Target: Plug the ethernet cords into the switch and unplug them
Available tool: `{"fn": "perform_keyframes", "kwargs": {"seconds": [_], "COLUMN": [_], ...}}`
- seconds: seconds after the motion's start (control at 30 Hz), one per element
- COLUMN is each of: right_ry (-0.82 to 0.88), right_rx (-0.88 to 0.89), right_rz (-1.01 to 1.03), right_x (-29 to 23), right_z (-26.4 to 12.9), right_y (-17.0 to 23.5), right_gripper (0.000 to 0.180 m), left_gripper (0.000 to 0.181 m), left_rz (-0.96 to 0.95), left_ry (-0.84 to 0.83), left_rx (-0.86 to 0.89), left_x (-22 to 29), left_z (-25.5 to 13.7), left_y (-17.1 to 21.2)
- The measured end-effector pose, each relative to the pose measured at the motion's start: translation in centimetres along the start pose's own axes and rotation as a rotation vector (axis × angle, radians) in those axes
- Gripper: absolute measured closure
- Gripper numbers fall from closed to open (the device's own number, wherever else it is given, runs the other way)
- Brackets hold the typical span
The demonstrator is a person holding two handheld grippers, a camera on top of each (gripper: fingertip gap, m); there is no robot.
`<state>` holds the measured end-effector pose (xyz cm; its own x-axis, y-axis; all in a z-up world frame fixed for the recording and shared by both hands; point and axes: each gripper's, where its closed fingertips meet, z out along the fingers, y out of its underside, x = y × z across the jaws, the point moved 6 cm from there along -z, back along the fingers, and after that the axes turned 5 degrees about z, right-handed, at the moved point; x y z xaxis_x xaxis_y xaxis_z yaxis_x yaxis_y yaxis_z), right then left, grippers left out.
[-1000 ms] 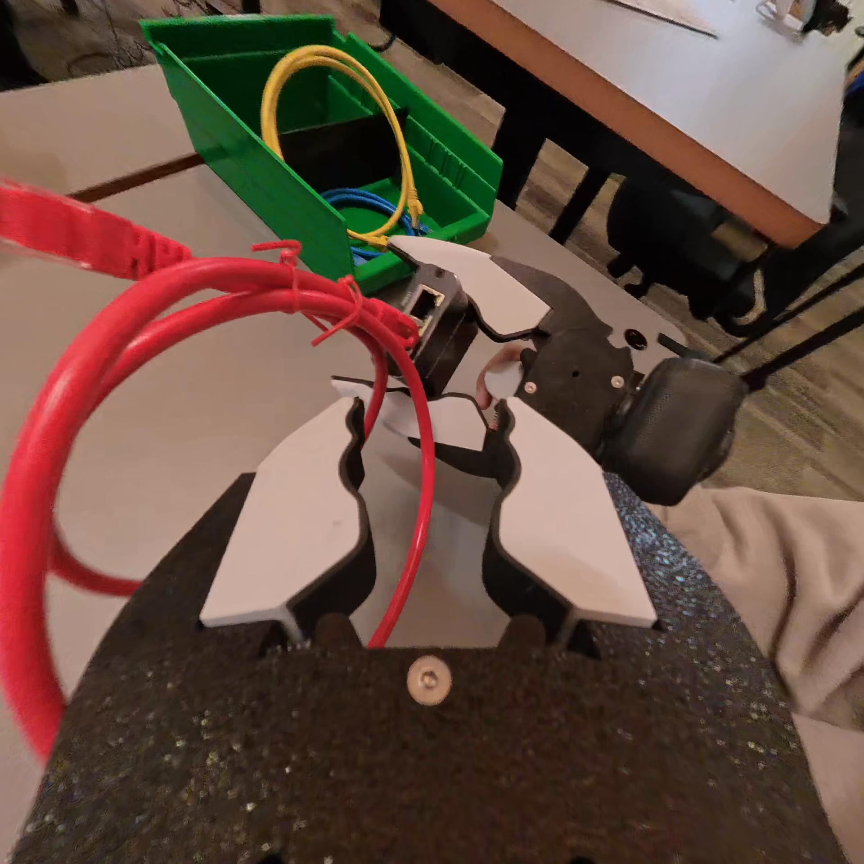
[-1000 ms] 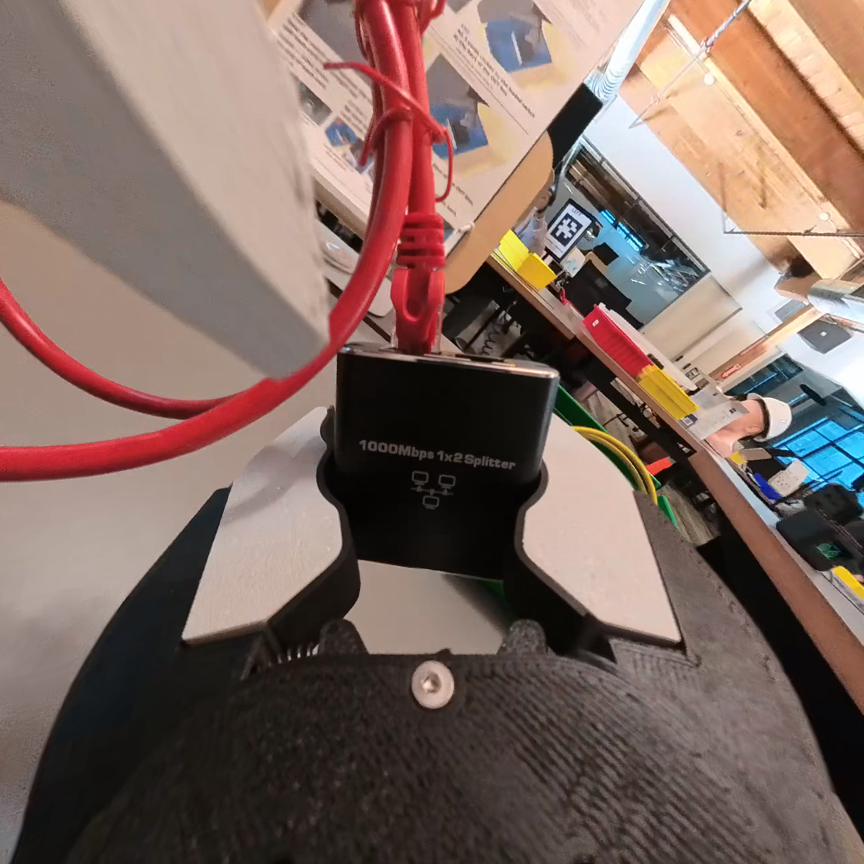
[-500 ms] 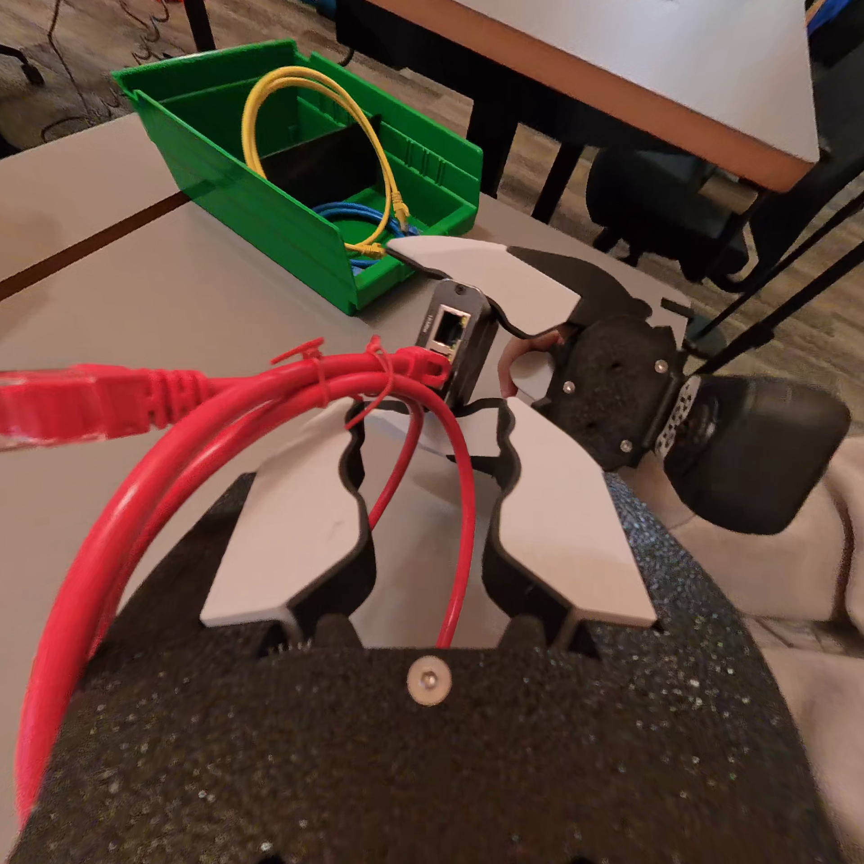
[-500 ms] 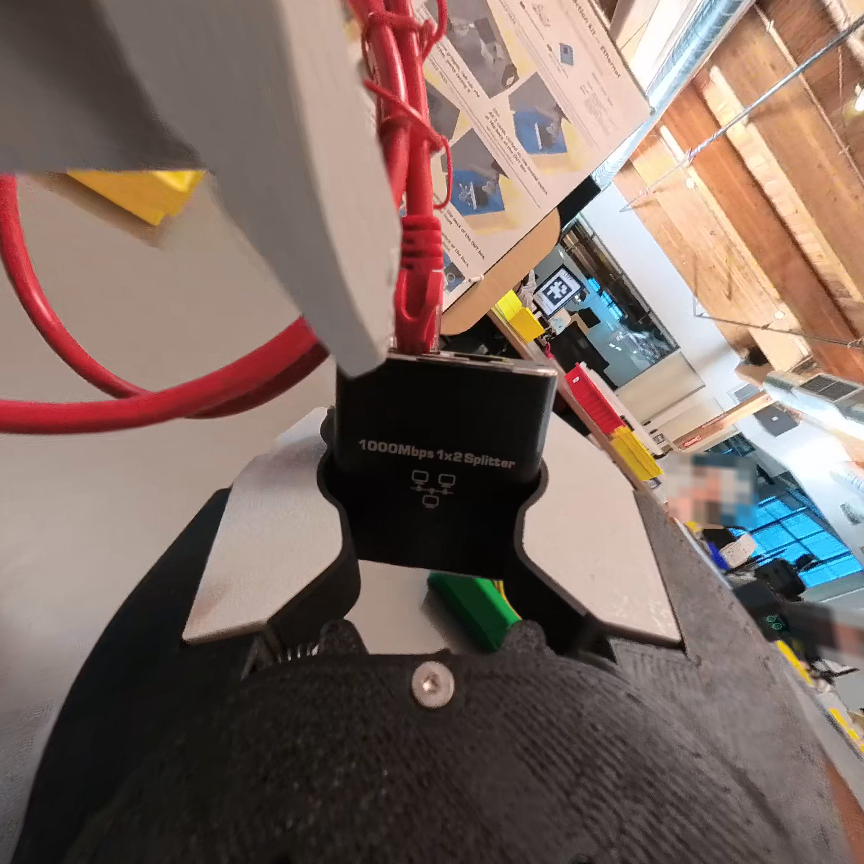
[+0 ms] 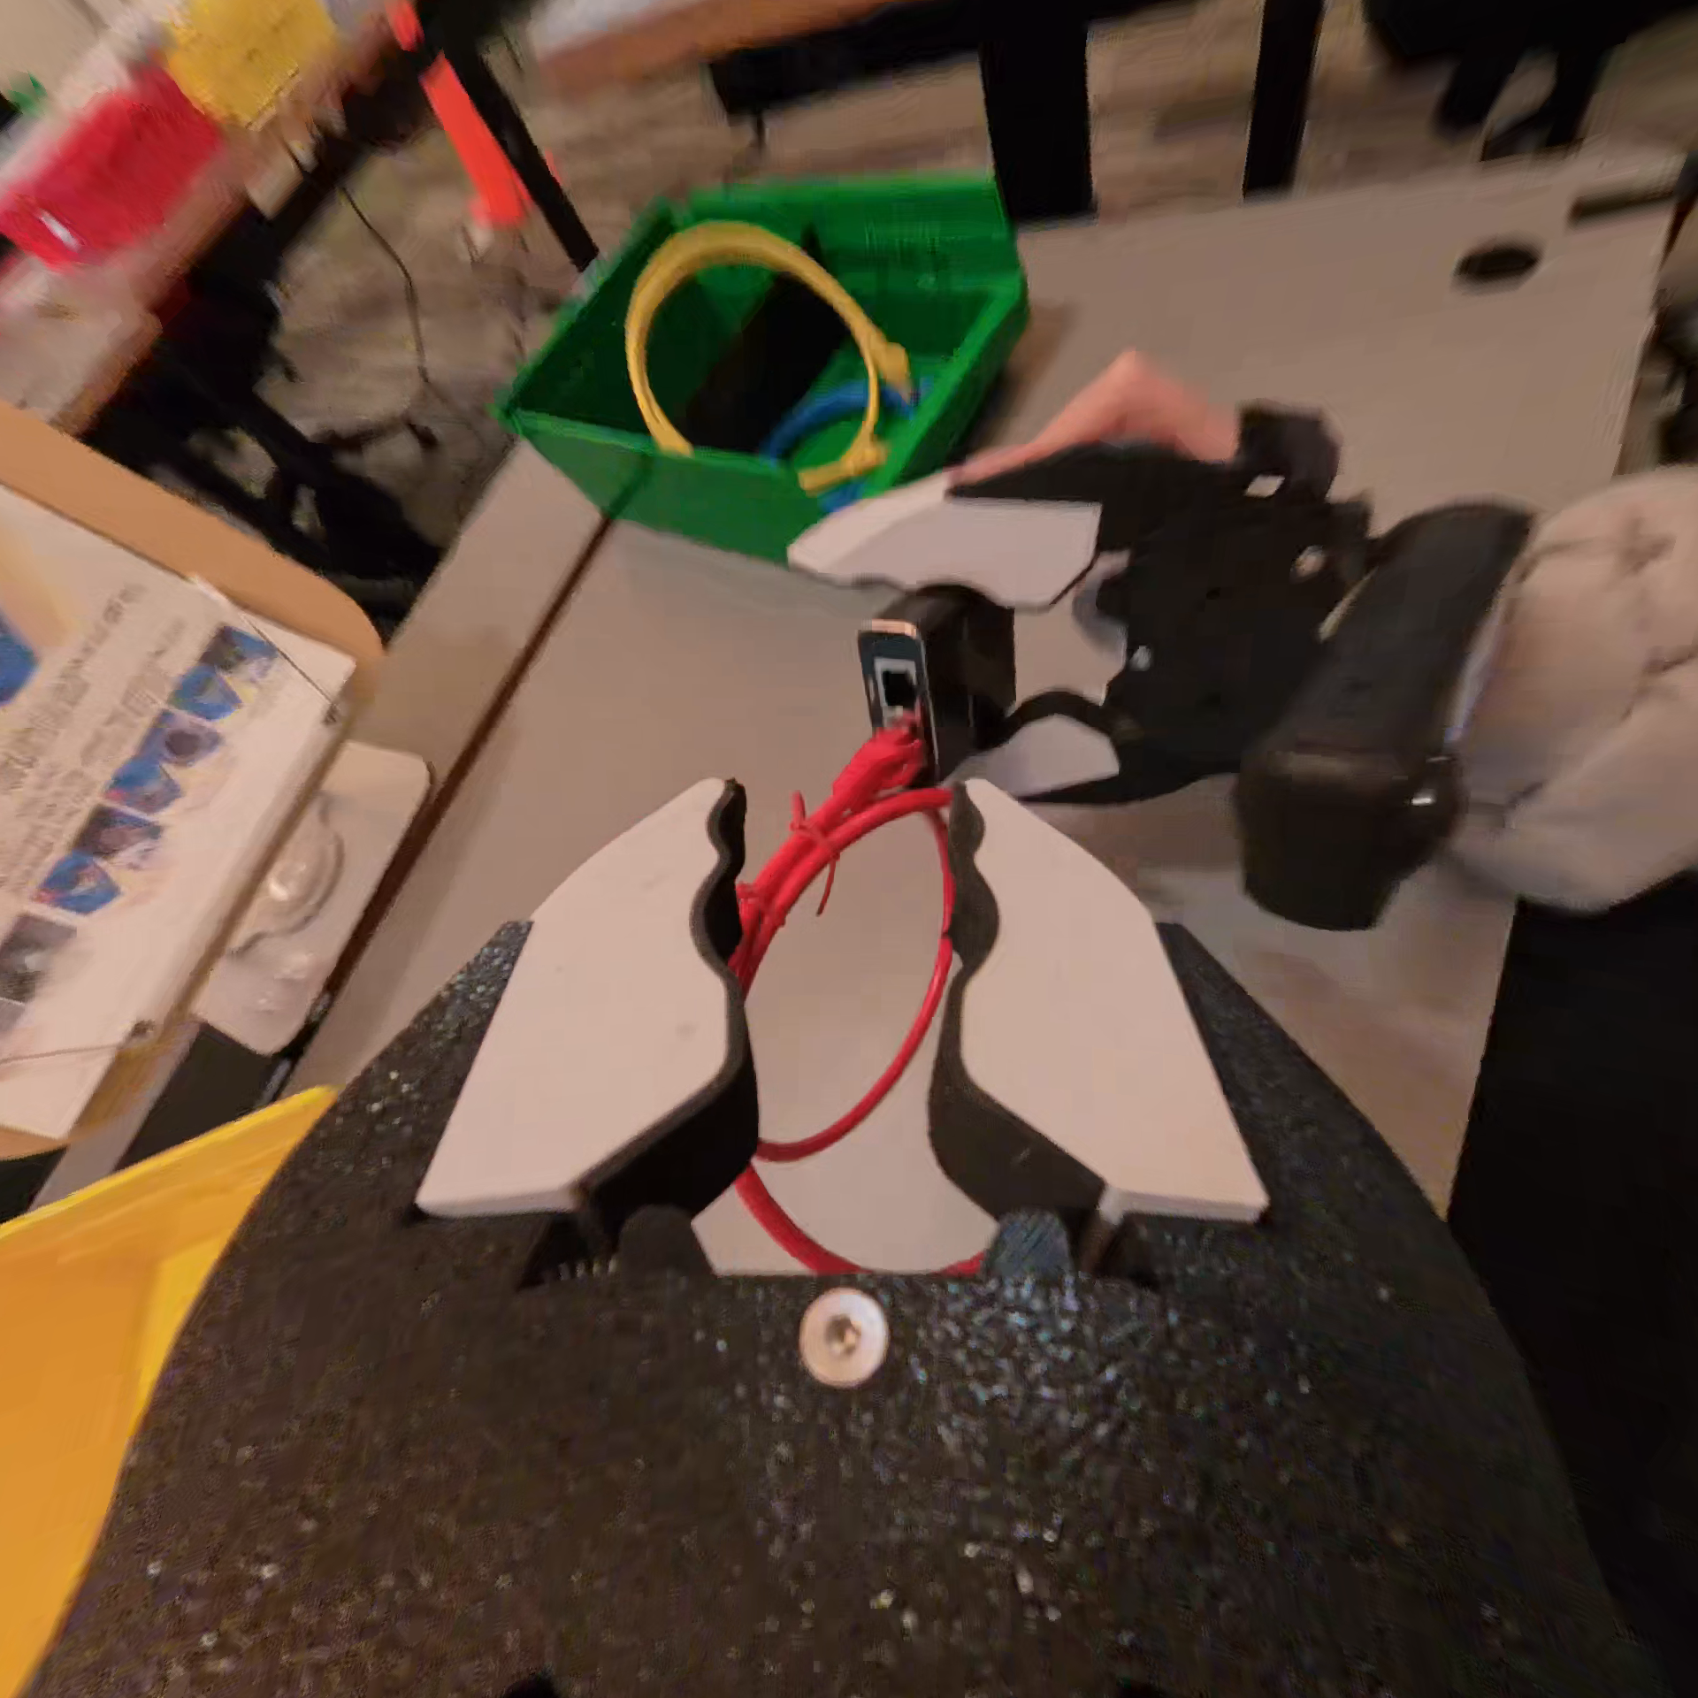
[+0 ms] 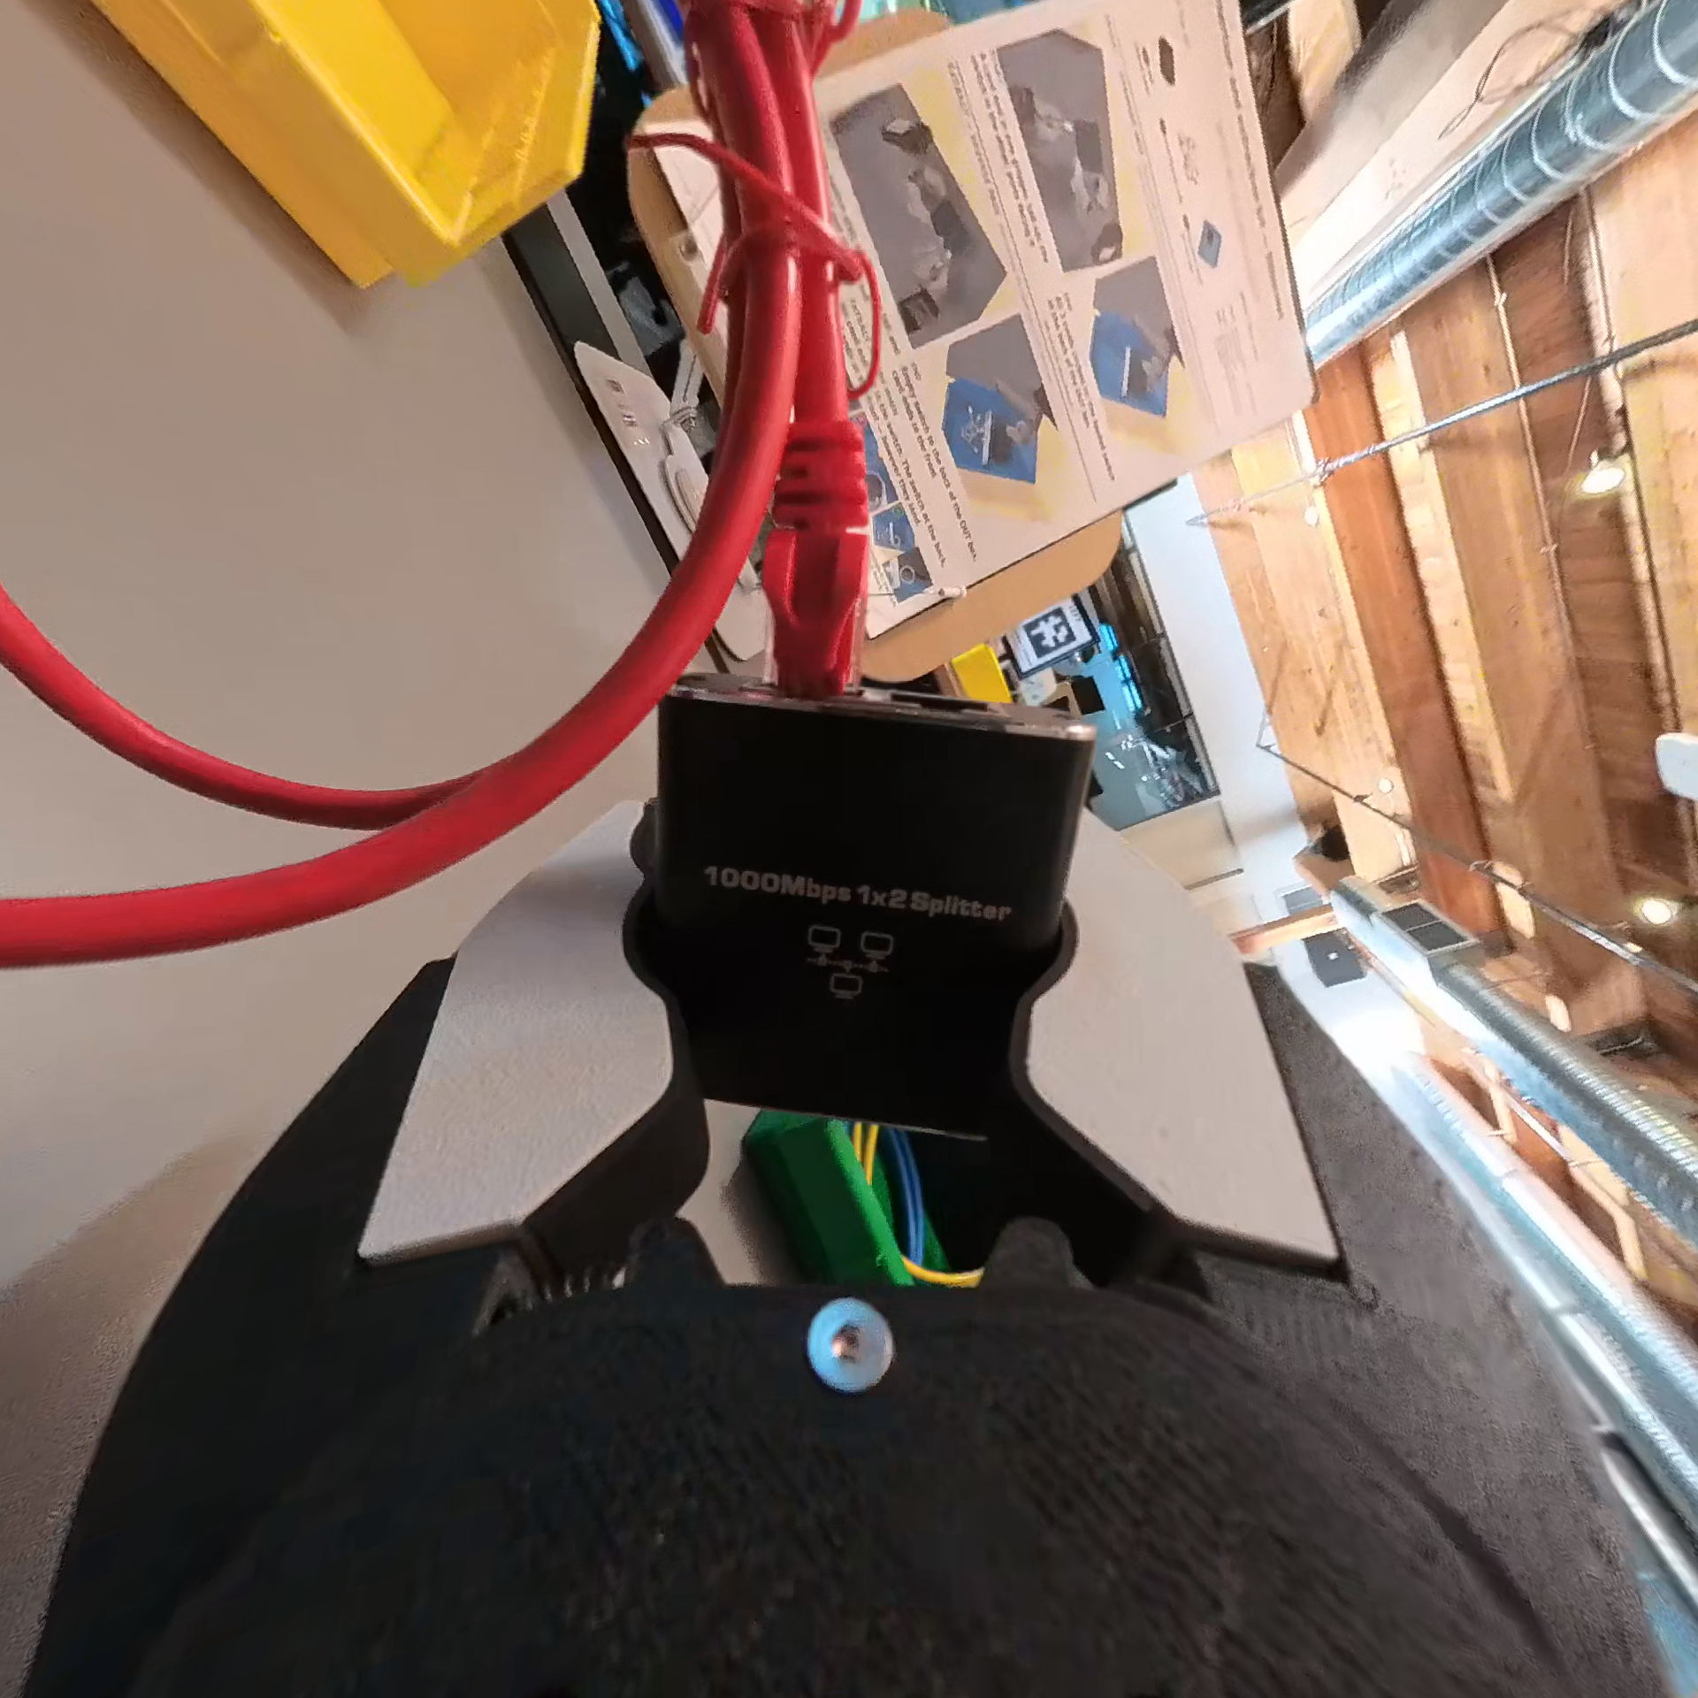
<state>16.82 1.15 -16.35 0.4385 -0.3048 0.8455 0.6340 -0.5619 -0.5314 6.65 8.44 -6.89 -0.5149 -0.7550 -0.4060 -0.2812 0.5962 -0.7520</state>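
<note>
Table (image 5: pixel 698 662): grey, carrying everything listed here.
Green bin (image 5: pixel 763 496): sitting far centre, holding the yellow cord (image 5: pixel 662 367) and blue cord (image 5: pixel 827 432), both waiting.
Yellow bin (image 5: pixel 110 1286): now coming into view near left.
Right gripper (image 6: pixel 850 928): clamping the switch (image 6: pixel 873 882), as half a second ago.
Left gripper (image 5: pixel 841 799): jaws parted, holding nothing, backing off.
Red cord (image 5: pixel 854 910): one plug now seated in the lower port; its loop is dangling between the left jaws, likely to snag.

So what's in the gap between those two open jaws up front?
In the left wrist view, only the coiled red cord, plugged into the black switch ahead; neither jaw visibly grips it.
</note>
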Motion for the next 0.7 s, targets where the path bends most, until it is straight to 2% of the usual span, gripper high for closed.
{"fn": "perform_keyframes", "kwargs": {"seconds": [0.07,0.13,0.27,0.37,0.67,0.7], "right_ry": [0.014,0.019,0.028,0.011,-0.023,-0.029], "right_rx": [0.004,0.017,0.033,0.037,0.044,0.039], "right_rz": [-0.032,-0.065,-0.114,-0.117,-0.182,-0.183], "right_x": [-0.1,-0.2,-0.7,-1.1,-2.3,-2.3], "right_z": [-0.3,-0.5,-0.8,-0.7,-0.7,-0.6], "right_y": [-1.0,-1.9,-2.9,-3.1,-3.9,-3.8], "right_gripper": [0.099,0.099,0.099,0.1,0.102,0.102], "left_gripper": [0.134,0.135,0.158,0.148,0.146,0.153], "left_rz": [0.004,0.02,0.038,0.003,0.04,0.044], "left_ry": [0.067,0.117,0.148,0.254,0.369,0.396], "left_rx": [-0.083,-0.091,-0.165,-0.204,-0.414,-0.427], "left_x": [0.1,0.7,0.3,0.3,-0.9,-0.7], "left_z": [0.9,1.6,2.1,1.9,3.3,3.5], "left_y": [1.0,1.4,2.2,2.3,3.3,3.4]}}
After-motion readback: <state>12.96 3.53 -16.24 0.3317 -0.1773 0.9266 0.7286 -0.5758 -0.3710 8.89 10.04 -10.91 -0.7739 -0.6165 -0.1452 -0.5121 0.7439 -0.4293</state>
